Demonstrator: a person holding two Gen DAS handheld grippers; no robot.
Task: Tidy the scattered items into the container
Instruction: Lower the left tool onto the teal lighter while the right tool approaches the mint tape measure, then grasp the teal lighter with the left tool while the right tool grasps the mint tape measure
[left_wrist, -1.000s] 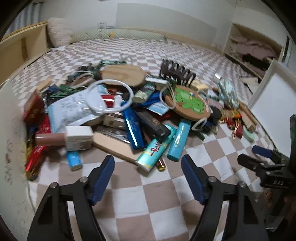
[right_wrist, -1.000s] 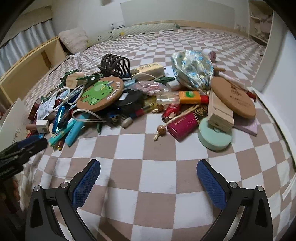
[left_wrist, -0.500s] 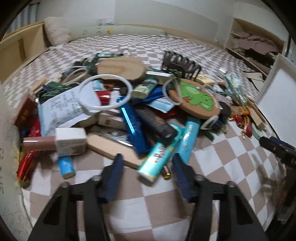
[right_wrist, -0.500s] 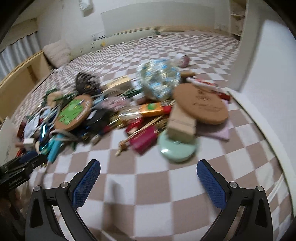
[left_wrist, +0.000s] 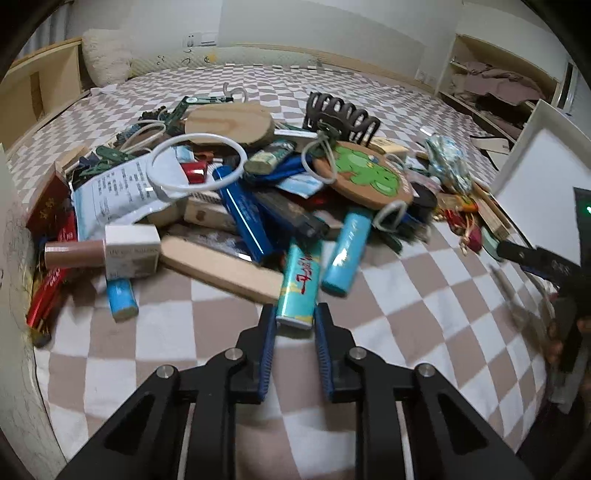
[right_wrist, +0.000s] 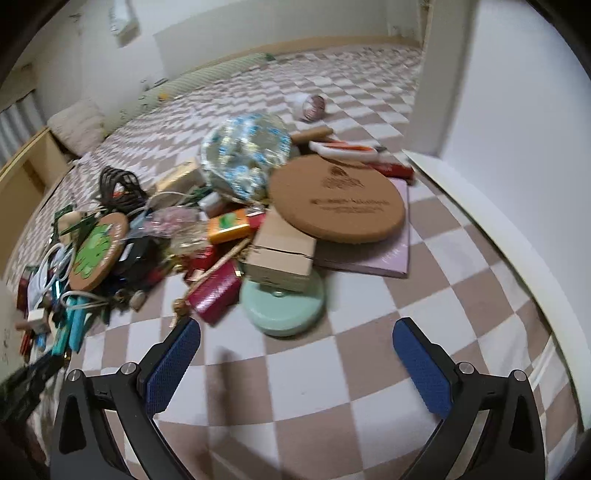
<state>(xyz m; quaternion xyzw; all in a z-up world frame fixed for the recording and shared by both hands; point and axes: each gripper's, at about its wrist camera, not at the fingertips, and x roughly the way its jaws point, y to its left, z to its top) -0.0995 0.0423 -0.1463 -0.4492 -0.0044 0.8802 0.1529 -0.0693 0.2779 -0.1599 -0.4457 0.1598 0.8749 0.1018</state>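
The left claw (left_wrist: 294, 317) is clamped on the near end of a teal lighter (left_wrist: 300, 286), its blue pads pressed to either side of the lighter's base; the jaws have just been closing onto it. The lighter sits at lower centre of the left wrist view, at the near edge of the heap, lying on the checked bed cover (left_wrist: 406, 295). Its long axis runs almost straight up the frame, away from the claw, leaning slightly to the right, with the far end tucked under the clutter. Just to its right a light blue lighter (left_wrist: 347, 254) lies nearly parallel, tilted a little more to the right. A wooden slat (left_wrist: 221, 269) crosses to the left of the teal lighter's middle.

In the right wrist view the right claw (right_wrist: 295, 336) stands wide open with nothing between its pads, hovering over bare cover in the lower frame, just short of a mint round case (right_wrist: 284, 314). The white container wall (right_wrist: 517, 110) fills the right side.
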